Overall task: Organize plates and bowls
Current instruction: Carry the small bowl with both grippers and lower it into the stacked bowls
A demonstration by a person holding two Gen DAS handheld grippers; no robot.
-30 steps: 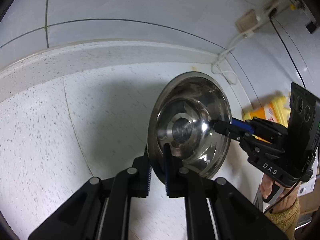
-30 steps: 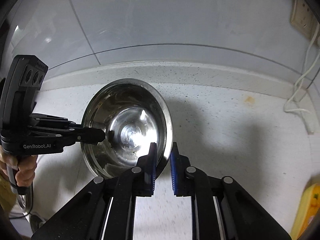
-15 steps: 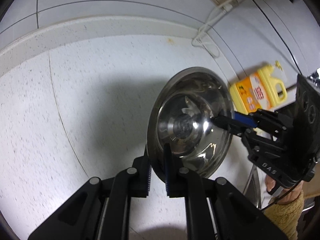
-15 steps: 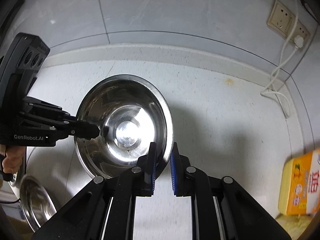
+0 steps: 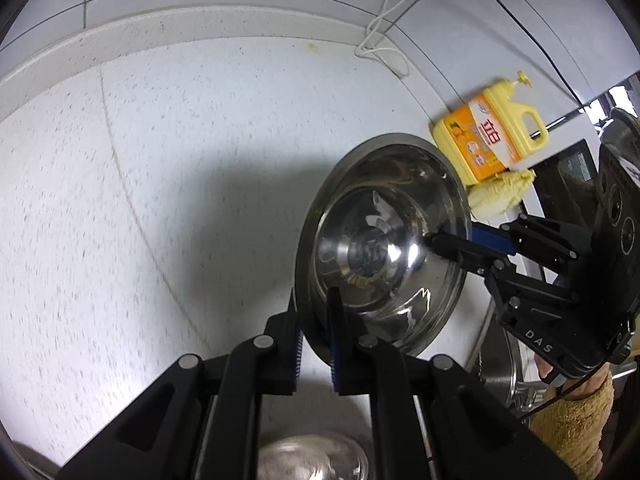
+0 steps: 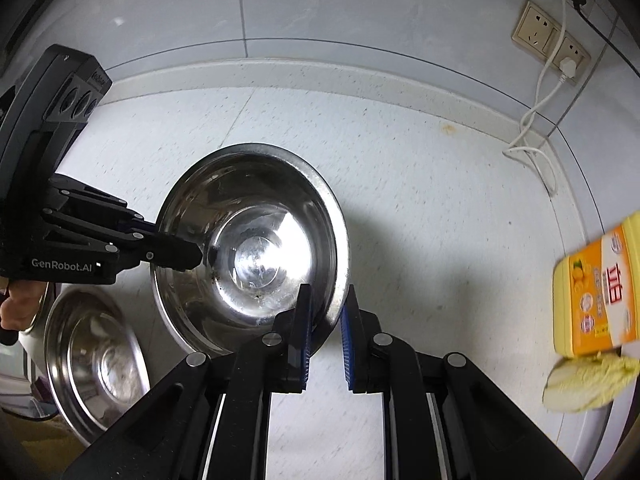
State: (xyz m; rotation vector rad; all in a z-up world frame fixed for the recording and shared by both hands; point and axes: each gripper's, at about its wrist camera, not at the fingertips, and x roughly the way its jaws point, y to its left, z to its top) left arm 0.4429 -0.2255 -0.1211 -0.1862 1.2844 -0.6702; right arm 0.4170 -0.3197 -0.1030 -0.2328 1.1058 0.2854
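Both grippers carrying steel bowl (image 5: 380, 248) sideways above bench (image 5: 140, 168); yellow bottle (image 5: 488, 136) now coming into view.
Left gripper (image 5: 316, 344) jaws clamping near rim; right gripper (image 6: 325, 332) jaws clamping opposite rim.
Second bowl (image 6: 96, 360) lying below left: likely stacking target.

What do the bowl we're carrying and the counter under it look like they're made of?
Bowl: likely stainless steel, polished; it mirrors the light and the tongs.
Counter: looks like pale speckled stone or composite, matte; fine dark flecks, no glare. Exact material unclear.
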